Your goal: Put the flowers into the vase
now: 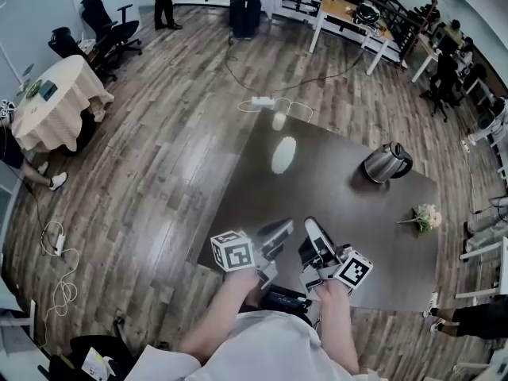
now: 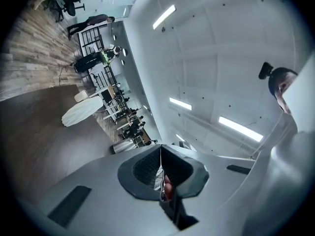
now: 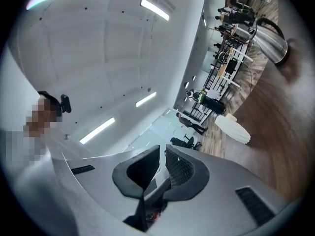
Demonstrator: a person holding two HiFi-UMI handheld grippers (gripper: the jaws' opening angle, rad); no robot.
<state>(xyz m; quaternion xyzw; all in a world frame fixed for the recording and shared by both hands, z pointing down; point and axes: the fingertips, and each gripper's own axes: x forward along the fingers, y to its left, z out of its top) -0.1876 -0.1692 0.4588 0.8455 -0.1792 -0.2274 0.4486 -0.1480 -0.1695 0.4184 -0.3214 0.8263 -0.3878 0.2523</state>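
Both hand-held grippers hover over the near edge of the dark table [image 1: 333, 173]. From the head view I see the left gripper [image 1: 284, 227] and the right gripper [image 1: 311, 225] side by side, tips close together. Only their own cameras settle the jaws. In the left gripper view the left gripper [image 2: 160, 154] has its jaws pressed together on nothing. In the right gripper view the right gripper [image 3: 162, 154] is likewise closed and empty.

The flowers [image 1: 427, 217] appear in the head view alone, lying on the table's right part, well apart from both grippers. Neither gripper view catches them; both tilt up toward the ceiling lights [image 2: 164, 16].

A steel kettle [image 1: 387, 163] stands on the table beyond the flowers and to their left, and it also shows in the right gripper view. A white oval shape [image 1: 283, 155] sits toward the table's far end. I cannot tell whether it is the vase or glare.

Off the table are a power strip [image 1: 262, 101] with its cable on the wood floor, a cloth-covered round table [image 1: 59, 98] and office chairs [image 1: 111, 30].
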